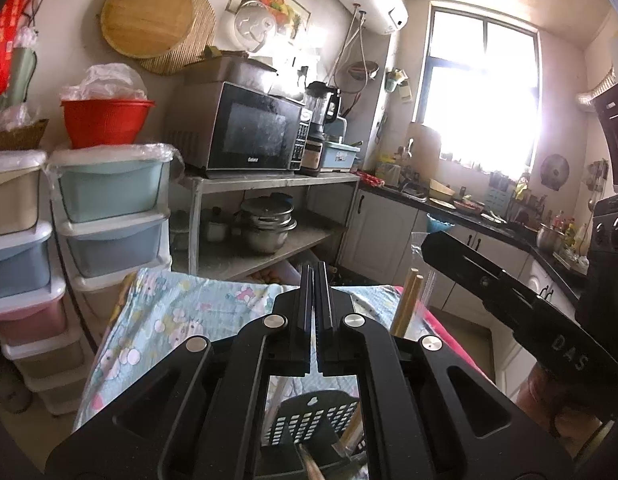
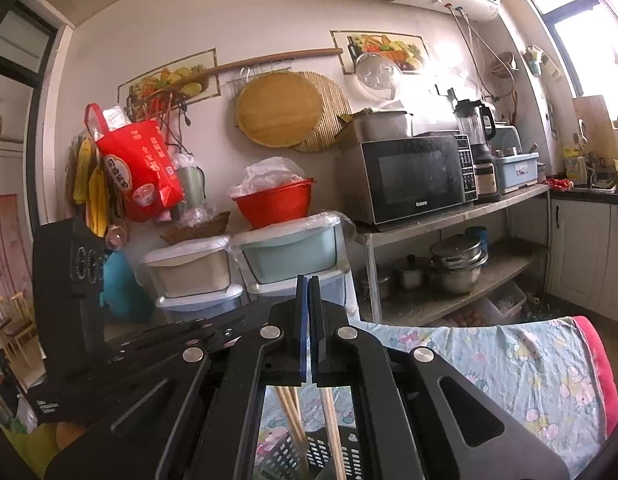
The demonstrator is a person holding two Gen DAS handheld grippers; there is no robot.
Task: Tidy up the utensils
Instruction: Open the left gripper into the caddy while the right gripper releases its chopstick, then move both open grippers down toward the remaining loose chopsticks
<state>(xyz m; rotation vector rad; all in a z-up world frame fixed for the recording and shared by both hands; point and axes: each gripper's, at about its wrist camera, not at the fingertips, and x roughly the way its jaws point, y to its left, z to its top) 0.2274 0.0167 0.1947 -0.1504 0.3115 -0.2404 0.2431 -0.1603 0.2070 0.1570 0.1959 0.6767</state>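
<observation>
Kitchen: bright window point(image 1: 481, 88) glare, microwave point(image 2: 413, 178) on metal shelf point(image 2: 461, 216), stacked plastic drawers point(image 1: 109, 200) by wall.

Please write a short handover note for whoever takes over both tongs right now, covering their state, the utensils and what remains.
Left tongs: shut, holding nothing.
Right tongs: shut, holding nothing.
Both hang over the floral-cloth table, above the black perforated plastic utensil basket.
Done: light wooden chopsticks stand in the basket; a wooden-handled utensil is also in it.
Left: no loose utensils show on the cloth in either view; the near table is hidden beneath the tongs, so check there before finishing.
</observation>
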